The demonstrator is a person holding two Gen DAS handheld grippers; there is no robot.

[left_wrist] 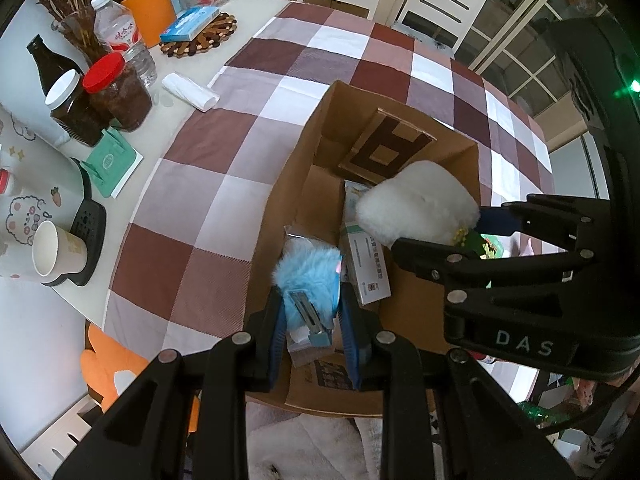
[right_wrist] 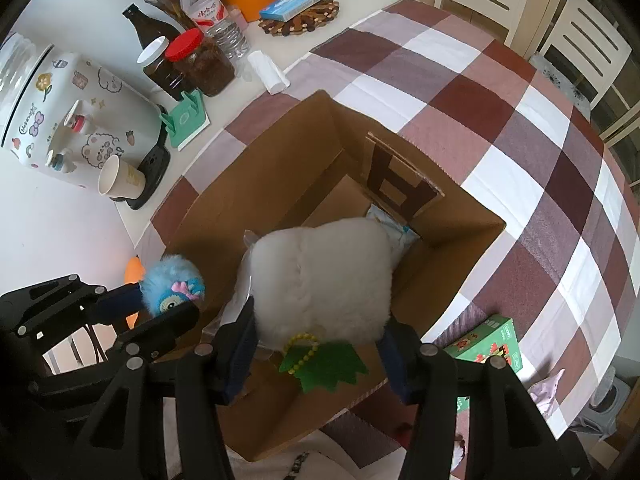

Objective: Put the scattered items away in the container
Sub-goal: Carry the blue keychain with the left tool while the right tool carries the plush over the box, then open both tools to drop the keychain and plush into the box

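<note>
While the left gripper [left_wrist: 312, 316], at lower centre of its own view, pinched a blue fluffy keychain toy [left_wrist: 308, 276] over the cardboard box [left_wrist: 276, 216] for dropping, the right gripper [right_wrist: 320, 344] clamped a white plush toy [right_wrist: 320, 284] above the packets already inside, a green puzzle box [right_wrist: 488, 344] waiting lower right.

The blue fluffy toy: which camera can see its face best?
The right wrist view: there the blue fluffy toy shows its eye and pink bow, held in the left gripper beside the cardboard box. The left wrist view shows only its furry back and a tag.
</note>
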